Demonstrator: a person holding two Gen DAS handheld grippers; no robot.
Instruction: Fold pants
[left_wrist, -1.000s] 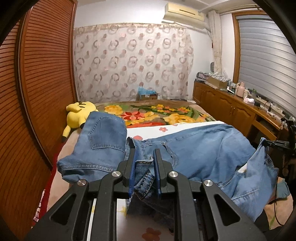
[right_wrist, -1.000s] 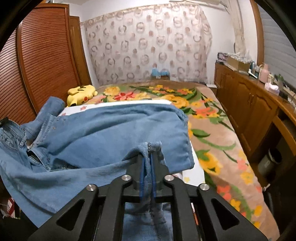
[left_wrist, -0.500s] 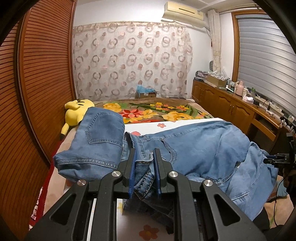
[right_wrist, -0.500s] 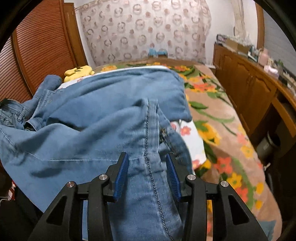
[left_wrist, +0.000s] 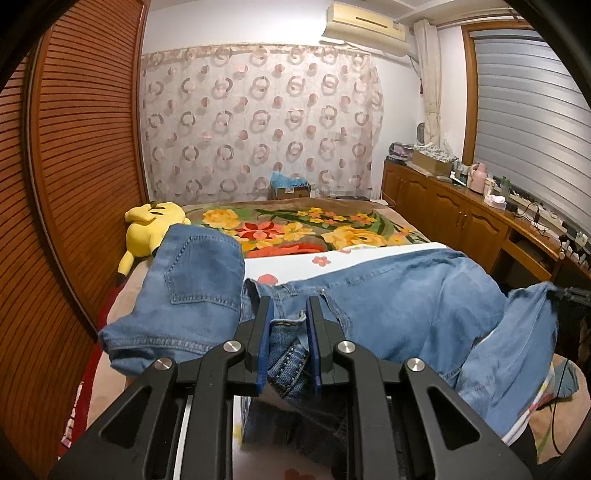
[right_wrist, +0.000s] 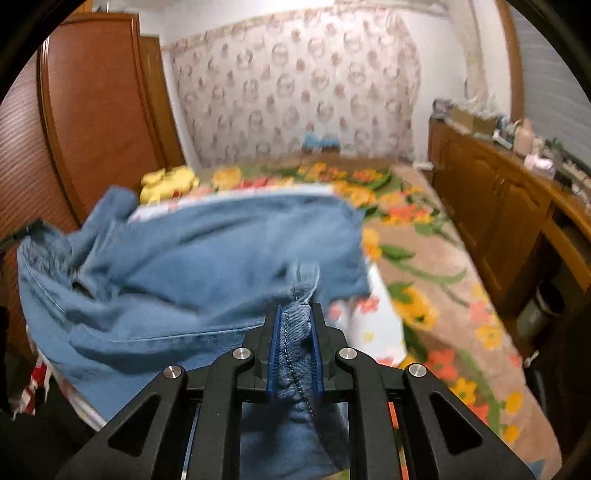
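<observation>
Denim could slip: right claw (right_wrist: 294, 325) is closing on a thick seam of the jeans (right_wrist: 207, 258); left claw (left_wrist: 289, 325) pinches the waistband.

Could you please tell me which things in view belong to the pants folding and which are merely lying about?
Belong to the job:
jeans
left gripper, clamped on the waistband
right gripper, jaws closing on a denim seam

Lying about:
yellow plush toy
floral blanket
cardboard box
</observation>
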